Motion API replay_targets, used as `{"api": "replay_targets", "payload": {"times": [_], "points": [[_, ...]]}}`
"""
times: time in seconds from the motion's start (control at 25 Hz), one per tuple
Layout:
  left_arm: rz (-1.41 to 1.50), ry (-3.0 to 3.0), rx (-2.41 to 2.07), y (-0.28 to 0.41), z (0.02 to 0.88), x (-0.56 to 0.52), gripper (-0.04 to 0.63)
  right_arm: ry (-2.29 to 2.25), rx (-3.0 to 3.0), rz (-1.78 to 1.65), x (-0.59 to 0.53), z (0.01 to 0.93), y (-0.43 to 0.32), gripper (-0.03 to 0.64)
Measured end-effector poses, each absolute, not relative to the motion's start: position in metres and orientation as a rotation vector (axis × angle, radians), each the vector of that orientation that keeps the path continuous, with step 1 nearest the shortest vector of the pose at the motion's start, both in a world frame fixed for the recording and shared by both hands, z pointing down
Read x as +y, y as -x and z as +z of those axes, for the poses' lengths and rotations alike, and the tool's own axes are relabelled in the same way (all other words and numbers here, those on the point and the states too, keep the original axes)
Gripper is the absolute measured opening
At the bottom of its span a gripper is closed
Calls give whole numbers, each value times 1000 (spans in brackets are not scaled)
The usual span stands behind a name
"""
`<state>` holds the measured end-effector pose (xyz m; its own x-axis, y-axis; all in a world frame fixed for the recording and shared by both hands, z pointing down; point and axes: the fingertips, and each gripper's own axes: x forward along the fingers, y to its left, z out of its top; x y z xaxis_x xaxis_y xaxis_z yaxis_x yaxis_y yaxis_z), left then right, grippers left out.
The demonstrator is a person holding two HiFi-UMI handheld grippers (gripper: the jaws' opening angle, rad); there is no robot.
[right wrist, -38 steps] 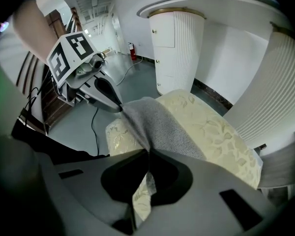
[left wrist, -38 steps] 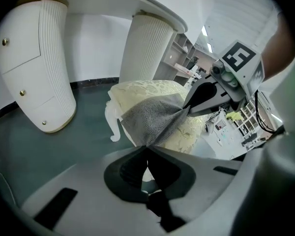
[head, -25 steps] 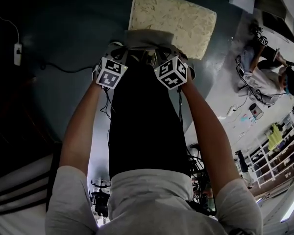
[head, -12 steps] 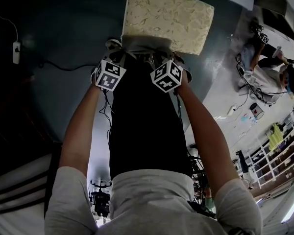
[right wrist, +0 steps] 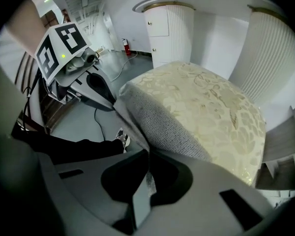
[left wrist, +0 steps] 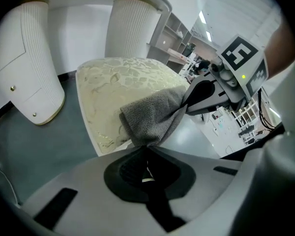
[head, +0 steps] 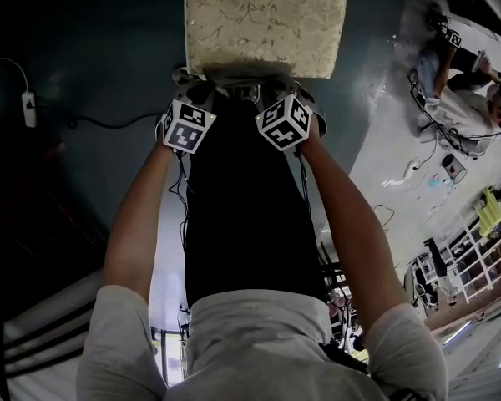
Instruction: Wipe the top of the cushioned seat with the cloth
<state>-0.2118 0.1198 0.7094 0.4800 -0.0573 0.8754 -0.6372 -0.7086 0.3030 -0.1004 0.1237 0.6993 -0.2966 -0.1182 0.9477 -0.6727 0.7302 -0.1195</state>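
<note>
Grey knitted cloth (left wrist: 152, 117) — one corner is clenched in my left gripper (left wrist: 146, 150), whose jaws are closed tight on the fabric. The opposite corner is clamped the same way in my right gripper (right wrist: 147, 156); its jaws are pressed together with the cloth pinched between them. The cloth spans from one gripper to the other and drapes over the near edge of the cushioned seat (head: 263, 23), touching its top along that edge. The seat is a cream block upholstered in a leaf-patterned fabric, standing on the dark floor (head: 100, 65) directly ahead of me. Both grippers point steeply down, side by side, just at the seat's near edge — their marker cubes face up toward my head. Beyond the cloth, the seat top lies uncovered. Behind the seat stand white fluted cabinet fronts (left wrist: 132, 28).
</note>
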Motion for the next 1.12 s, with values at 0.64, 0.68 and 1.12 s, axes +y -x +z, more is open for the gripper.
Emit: {"api": "replay_targets", "payload": {"times": [0.64,0.68,1.12], "points": [[1322,-2212,-335,137,704,125,17,-837,-1760,757,133,701,25,15],[1326,-2219,-319,132,704,126,17,-855,-1754,766,135,701,20,15],[1358,-2292,-188,79,702,133,17,-1006,-1701,834,142,707,-34,15]]}}
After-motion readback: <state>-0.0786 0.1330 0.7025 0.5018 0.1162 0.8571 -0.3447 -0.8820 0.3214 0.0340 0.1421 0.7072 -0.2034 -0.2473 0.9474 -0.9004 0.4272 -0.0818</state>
